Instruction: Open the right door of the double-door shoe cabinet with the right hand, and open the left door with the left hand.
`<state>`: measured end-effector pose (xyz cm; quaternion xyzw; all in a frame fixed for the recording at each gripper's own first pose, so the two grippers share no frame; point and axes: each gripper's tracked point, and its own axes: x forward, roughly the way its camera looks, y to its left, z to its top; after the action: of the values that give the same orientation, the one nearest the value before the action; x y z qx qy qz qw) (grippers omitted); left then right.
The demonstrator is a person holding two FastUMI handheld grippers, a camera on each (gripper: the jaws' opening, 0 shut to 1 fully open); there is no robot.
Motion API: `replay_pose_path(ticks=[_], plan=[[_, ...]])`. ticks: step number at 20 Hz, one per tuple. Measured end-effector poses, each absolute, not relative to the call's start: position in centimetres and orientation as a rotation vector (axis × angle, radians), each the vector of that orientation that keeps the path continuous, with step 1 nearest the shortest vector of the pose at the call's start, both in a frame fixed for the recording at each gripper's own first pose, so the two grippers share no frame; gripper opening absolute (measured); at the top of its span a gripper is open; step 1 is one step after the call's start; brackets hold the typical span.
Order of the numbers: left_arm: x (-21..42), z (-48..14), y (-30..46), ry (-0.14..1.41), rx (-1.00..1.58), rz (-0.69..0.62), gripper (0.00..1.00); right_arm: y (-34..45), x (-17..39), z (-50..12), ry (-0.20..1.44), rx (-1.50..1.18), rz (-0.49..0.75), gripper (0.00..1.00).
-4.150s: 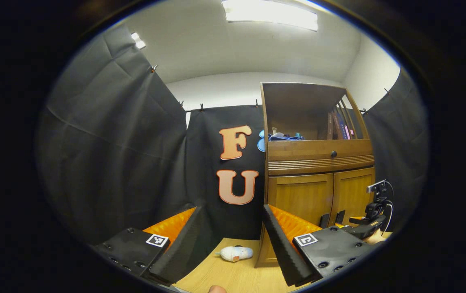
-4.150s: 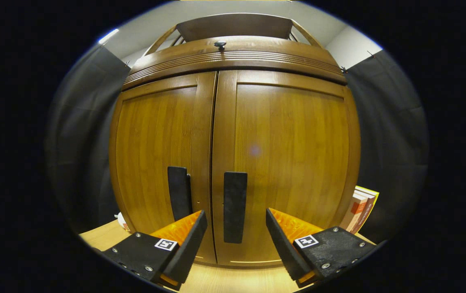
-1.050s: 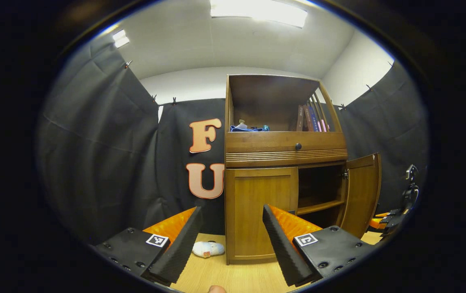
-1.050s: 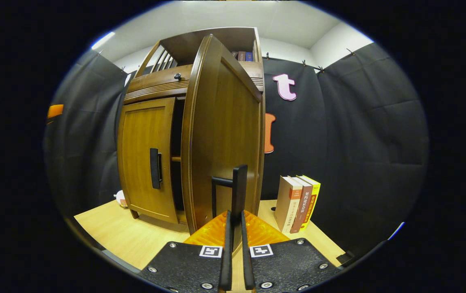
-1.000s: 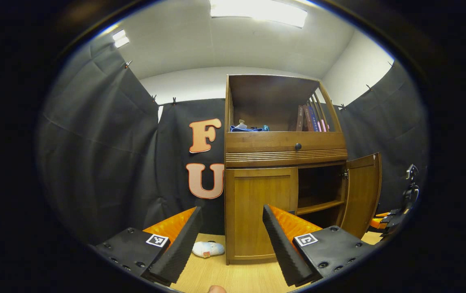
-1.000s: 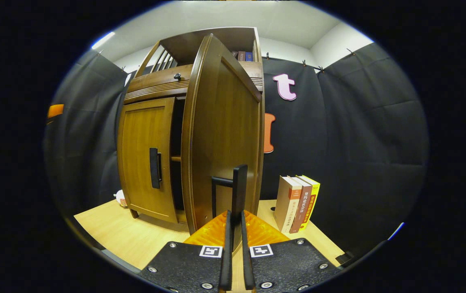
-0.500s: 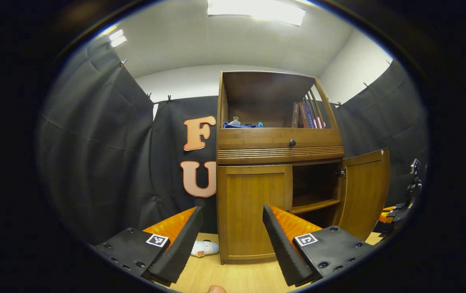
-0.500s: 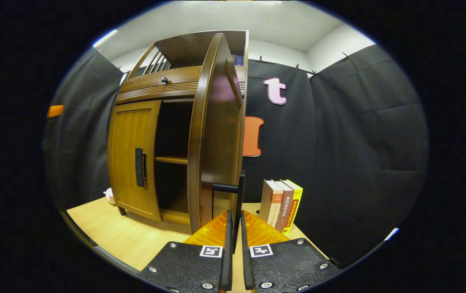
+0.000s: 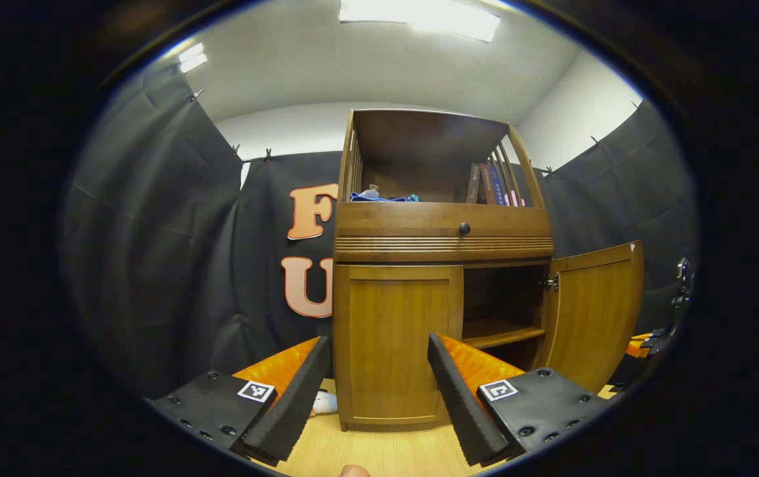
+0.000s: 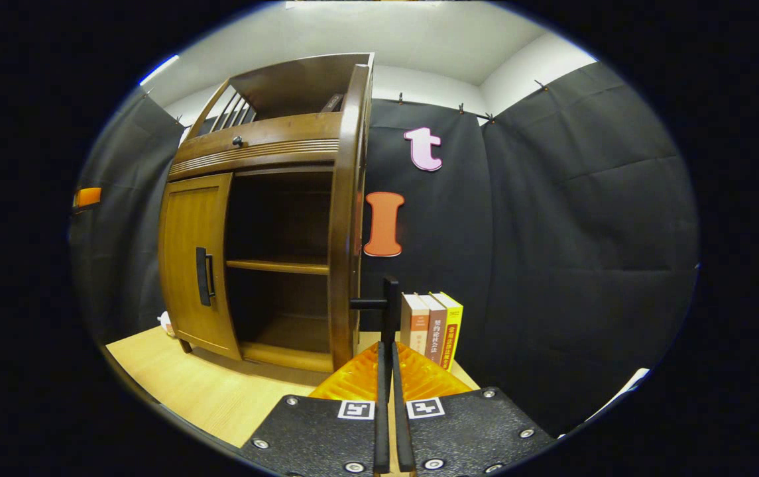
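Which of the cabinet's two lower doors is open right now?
The right door, swung wide with the shelf behind it exposed; the right tool grips its handle. The left door is shut.

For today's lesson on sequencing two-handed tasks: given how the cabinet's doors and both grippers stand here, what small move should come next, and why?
Probably bring the open left gripper forward toward the left door, aiming for its handle. The right door already stands wide open, its handle clamped in the right gripper, while the left door is shut and untouched.
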<state>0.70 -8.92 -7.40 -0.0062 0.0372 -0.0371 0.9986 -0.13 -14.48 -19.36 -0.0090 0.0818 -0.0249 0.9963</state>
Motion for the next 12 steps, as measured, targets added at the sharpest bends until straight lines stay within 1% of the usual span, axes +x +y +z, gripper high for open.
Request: replay_pose_path(ticks=[1,2,4,5,6,7,8,9,10,11,12], plan=[[1.1,-7.8,-9.6,0.077,-0.019,-0.08,0.99,-14.6,-0.6,-19.0,0.158,0.001,-0.043,0.04],[1.4,-8.2,-10.4,0.082,-0.027,-0.087,0.99,-15.0,-1.3,-18.5,0.152,0.006,-0.046,0.04],[2.2,-9.2,-11.8,0.093,-0.046,-0.105,0.94,-15.9,-2.0,-17.7,0.133,-0.006,-0.068,0.04],[2.7,-9.8,-12.4,0.099,-0.052,-0.113,0.94,-16.2,-2.4,-17.3,0.124,-0.005,-0.077,0.16],[3.1,-10.4,-12.9,0.104,-0.055,-0.12,0.96,-16.3,-2.7,-17.0,0.119,-0.001,-0.085,0.04],[3.6,-11.0,-13.5,0.109,-0.056,-0.128,0.96,-16.6,-3.1,-16.8,0.116,0.005,-0.097,0.04],[3.9,-11.6,-14.1,0.113,-0.056,-0.135,0.94,-16.9,-3.3,-16.5,0.117,0.013,-0.106,0.16],[4.5,-12.3,-14.6,0.117,-0.056,-0.14,0.96,-17.2,-3.5,-16.4,0.12,0.023,-0.115,0.04],[4.9,-13.0,-15.1,0.124,-0.053,-0.144,0.94,-17.3,-3.5,-16.5,0.124,0.032,-0.113,0.06],[5.5,-13.8,-15.5,0.135,-0.051,-0.146,0.94,-17.3,-3.6,-16.5,0.128,0.032,-0.115,0.13],[6.0,-14.6,-16.0,0.144,-0.051,-0.15,0.94,-17.7,-3.8,-16.7,0.127,0.03,-0.124,0.13]])
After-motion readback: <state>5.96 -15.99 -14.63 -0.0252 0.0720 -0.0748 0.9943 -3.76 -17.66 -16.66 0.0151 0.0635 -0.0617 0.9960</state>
